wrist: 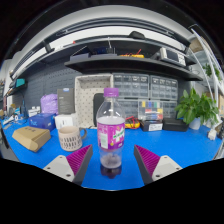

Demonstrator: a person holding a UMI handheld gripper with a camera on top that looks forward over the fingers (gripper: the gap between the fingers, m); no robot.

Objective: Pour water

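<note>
A clear plastic bottle (pixel 110 130) with a pink cap and a purple-and-white label stands upright on the blue table (pixel 175 148), just ahead of and between my fingers. My gripper (pixel 112 160) is open, with a gap between the bottle and each pink pad (pixel 80 158). A cup with a patterned sleeve (pixel 70 139) stands on the table to the left of the bottle, beyond my left finger.
A tan loaf-like object (pixel 31 139) lies at the left. A white box (pixel 66 122) stands behind the cup. A green plant (pixel 197 105) and small drawer cabinets (pixel 130 95) stand at the back. Shelves (pixel 125 62) hang above the table.
</note>
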